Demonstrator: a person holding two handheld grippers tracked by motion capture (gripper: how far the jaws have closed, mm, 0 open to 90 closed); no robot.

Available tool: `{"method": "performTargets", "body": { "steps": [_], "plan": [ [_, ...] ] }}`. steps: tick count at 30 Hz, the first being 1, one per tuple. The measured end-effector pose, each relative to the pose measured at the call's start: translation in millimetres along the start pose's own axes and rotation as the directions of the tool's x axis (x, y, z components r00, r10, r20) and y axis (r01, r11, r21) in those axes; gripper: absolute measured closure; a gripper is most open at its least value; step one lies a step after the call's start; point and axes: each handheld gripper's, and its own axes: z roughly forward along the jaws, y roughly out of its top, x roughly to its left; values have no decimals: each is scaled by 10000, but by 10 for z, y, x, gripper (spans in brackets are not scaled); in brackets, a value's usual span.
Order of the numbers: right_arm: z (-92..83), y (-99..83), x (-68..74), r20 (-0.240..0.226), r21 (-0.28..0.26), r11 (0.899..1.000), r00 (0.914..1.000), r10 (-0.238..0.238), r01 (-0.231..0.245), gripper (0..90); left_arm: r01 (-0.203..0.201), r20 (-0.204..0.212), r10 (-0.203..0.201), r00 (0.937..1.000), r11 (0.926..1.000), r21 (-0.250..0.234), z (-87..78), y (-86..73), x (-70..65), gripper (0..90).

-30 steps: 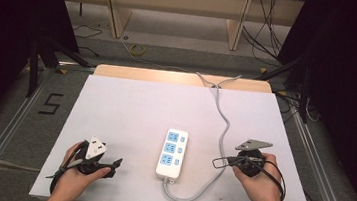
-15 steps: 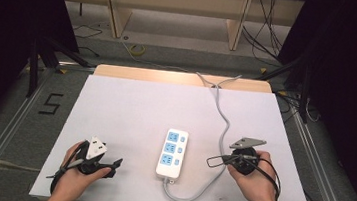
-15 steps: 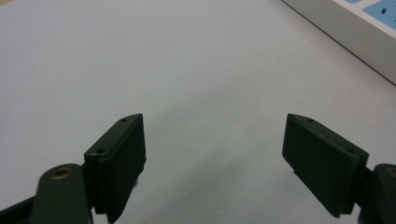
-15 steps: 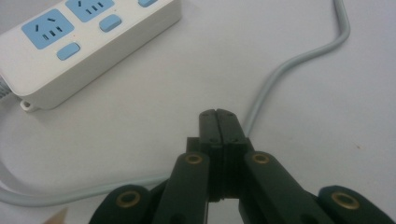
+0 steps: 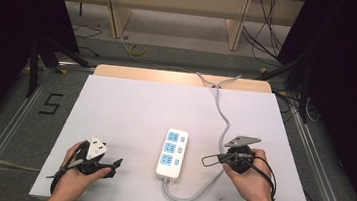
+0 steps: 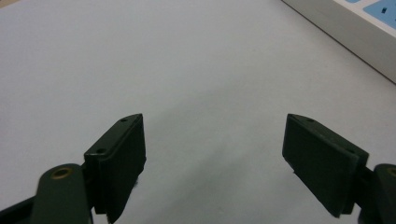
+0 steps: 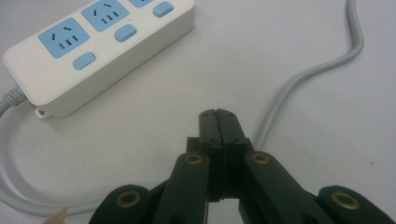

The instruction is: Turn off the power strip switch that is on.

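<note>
A white power strip (image 5: 172, 152) with three blue sockets and blue switches lies near the table's front middle. Its grey cable (image 5: 224, 120) loops out of the near end, passes on the right and runs off the far edge. My right gripper (image 5: 206, 160) lies just right of the strip, across the cable, pointing left at it. In the right gripper view my right gripper (image 7: 218, 114) is shut and empty, with the strip (image 7: 102, 51) ahead on the left and the cable (image 7: 299, 79) on the right. My left gripper (image 5: 115, 167) rests at the front left, open wide (image 6: 215, 154) over bare table, the strip's edge (image 6: 355, 32) at the upper right.
The white table top (image 5: 135, 111) has a wooden strip along its far edge (image 5: 179, 77). Metal rails (image 5: 7, 133) run along both sides on the floor. Shelving legs and loose cables (image 5: 269, 29) stand beyond the table.
My right gripper has drifted a little to the left, closer to the power strip. The left gripper has stayed where it was.
</note>
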Motion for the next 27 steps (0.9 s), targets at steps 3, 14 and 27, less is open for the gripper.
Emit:
{"method": "performTargets", "body": {
  "steps": [3,14,27],
  "plan": [
    [5,13,12,-32,19,10000,10000,-25,25,900,-15,-2,15,10000,10000,7,2,1,-1,213],
    [34,70,71,-143,6,9998,9997,-204,205,900,-40,-3,40,10000,10000,5,4,1,-9,213],
    [62,141,142,-284,-6,9992,9988,-400,400,900,-81,-3,81,10000,10000,-7,7,5,-18,213]
  ]
}}
